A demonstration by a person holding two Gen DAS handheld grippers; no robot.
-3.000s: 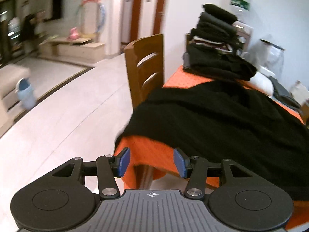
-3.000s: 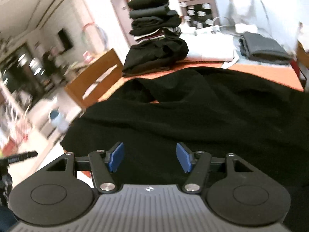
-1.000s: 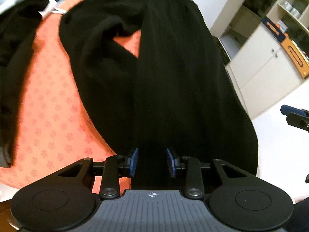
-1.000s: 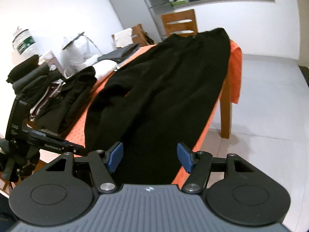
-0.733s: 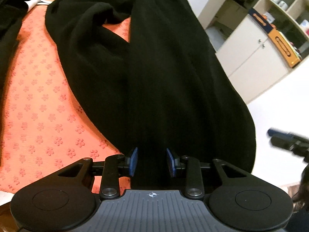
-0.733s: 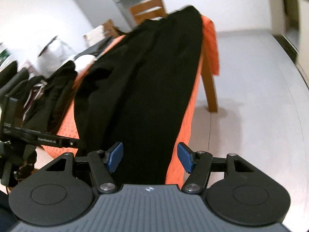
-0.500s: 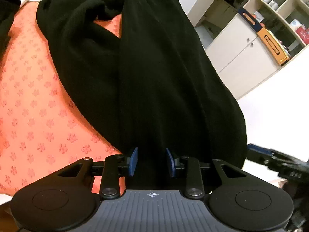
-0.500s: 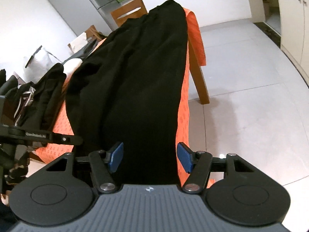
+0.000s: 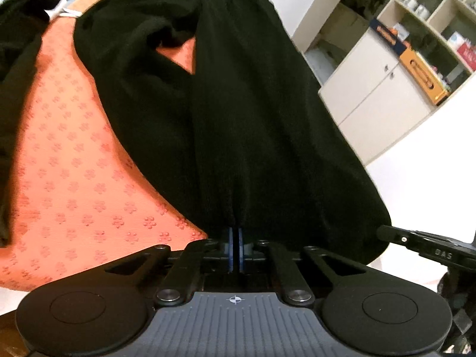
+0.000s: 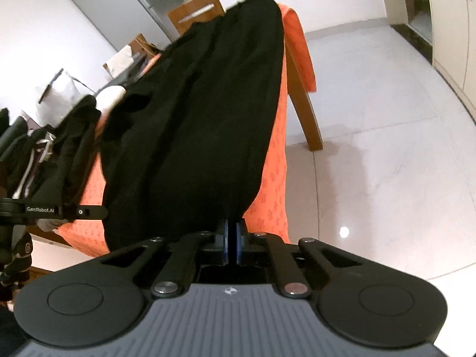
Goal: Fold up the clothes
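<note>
Black trousers (image 9: 253, 113) lie lengthwise on orange-covered tabletop (image 9: 59, 163), near end overhanging edge. Left claw (image 9: 233, 248) and right claw (image 10: 231, 245) both pinch near hem, likely to lift it for first fold.

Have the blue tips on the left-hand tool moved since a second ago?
Yes. The left gripper has snapped shut on the black garment's near edge; its blue pads, apart before, now meet.

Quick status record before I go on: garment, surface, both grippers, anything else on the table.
garment: black trousers laid lengthwise, near end over the table edge
surface: orange tablecloth, flower print
left gripper: jaws shut on the trousers' near hem
right gripper: jaws shut on the same hem, nearer the floor side
also on table: pile of dark clothes
</note>
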